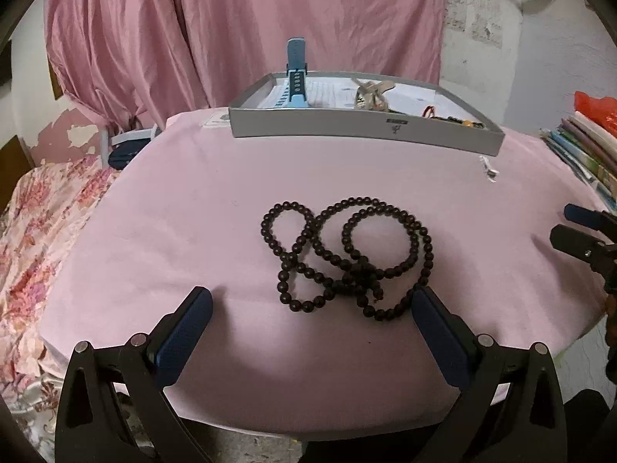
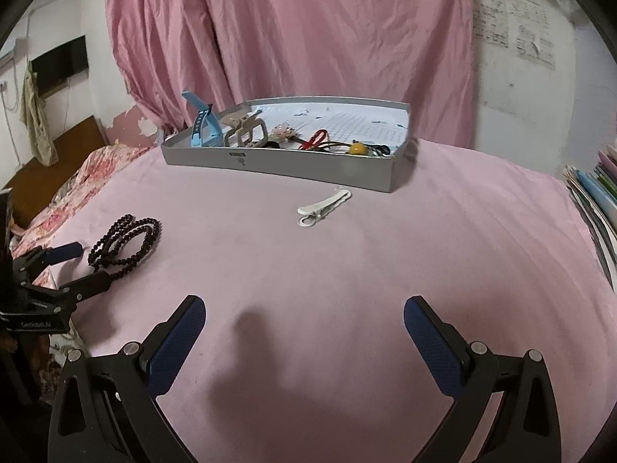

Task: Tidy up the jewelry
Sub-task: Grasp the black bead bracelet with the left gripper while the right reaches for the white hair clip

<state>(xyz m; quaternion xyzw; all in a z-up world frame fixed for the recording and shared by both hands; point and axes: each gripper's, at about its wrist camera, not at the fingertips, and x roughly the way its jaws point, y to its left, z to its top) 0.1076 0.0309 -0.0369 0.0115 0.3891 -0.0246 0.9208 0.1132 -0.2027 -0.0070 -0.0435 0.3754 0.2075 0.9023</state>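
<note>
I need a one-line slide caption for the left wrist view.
Open left claw poised over a tangled string of dark round beads on pink cloth, grey jewelry tray behind.

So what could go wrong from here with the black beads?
The bead necklace lies tangled in loops; the open left claw might pinch only one strand, so the rest may trail and snag on the grey tray wall. The white hair clip lies before the tray and might be knocked.

No text can be read with certainty. The grey tray (image 2: 293, 166) carries a small dark label with a pale emblem under it on its front wall, too small to make out. Printed sheets (image 2: 489, 11) on the wall are blurred.
</note>
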